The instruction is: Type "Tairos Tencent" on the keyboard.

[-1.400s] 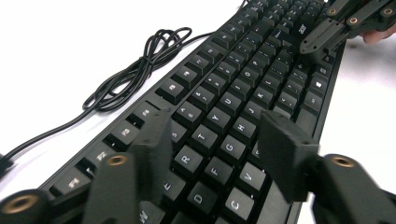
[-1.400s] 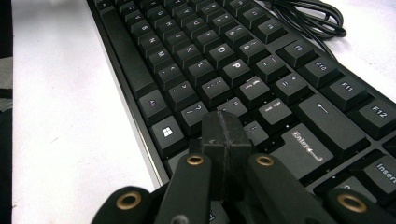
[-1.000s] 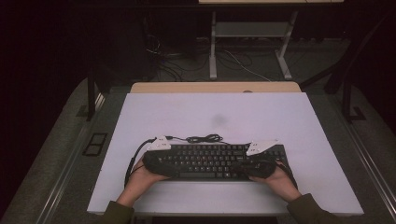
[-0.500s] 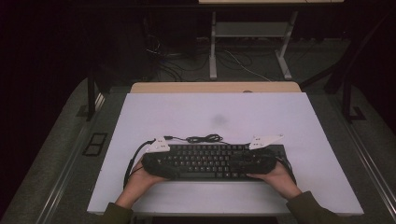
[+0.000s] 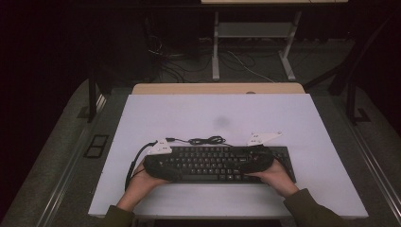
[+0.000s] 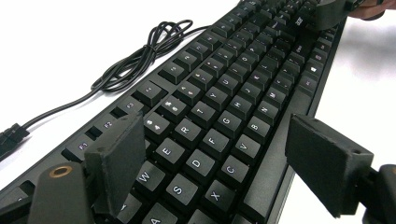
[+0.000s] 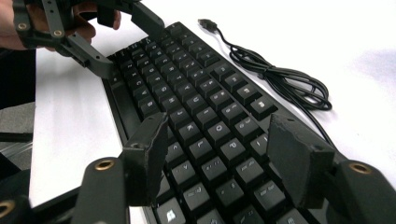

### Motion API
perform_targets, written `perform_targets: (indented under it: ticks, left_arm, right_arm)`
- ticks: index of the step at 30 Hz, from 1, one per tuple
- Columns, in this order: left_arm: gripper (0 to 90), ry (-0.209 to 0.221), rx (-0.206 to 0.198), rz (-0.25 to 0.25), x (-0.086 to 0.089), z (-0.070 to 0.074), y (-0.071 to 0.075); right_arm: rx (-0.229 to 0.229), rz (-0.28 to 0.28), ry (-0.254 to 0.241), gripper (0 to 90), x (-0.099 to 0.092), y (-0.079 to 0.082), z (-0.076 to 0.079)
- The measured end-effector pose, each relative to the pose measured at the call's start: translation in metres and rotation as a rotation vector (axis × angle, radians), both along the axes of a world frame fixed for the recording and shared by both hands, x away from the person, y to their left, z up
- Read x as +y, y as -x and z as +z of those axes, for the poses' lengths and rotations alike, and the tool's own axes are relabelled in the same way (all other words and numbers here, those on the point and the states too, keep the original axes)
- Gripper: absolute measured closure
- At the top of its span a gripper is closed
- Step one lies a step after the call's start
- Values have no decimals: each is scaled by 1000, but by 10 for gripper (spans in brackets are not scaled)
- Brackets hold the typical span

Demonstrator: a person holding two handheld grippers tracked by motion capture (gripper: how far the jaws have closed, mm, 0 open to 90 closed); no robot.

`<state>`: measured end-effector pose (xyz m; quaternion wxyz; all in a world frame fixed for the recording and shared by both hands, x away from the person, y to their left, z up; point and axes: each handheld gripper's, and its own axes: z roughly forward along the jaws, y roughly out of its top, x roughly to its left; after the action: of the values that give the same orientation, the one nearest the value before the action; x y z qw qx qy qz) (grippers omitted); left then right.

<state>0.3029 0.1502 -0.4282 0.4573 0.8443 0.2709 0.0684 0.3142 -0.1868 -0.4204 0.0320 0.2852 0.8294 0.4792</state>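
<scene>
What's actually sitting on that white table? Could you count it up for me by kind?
Black computer keyboard with dark keys: 1
Thin black cable, bunched in loops behind the keyboard: 1
Hand-held black two-jaw grippers: 2, the left gripper and the right gripper, both with jaws apart over the keys
Total: 4

Black jaws, brass screws, olive sleeves (image 5: 309, 210).
</scene>
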Motion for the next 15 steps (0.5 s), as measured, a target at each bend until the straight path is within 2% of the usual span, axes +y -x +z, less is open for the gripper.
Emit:
perform_targets:
  ticks: [15]
  left_arm:
    - [219, -1, -8, 0, 0, 0, -1]
  right_arm:
    - [3, 13, -16, 342, 20, -10, 1]
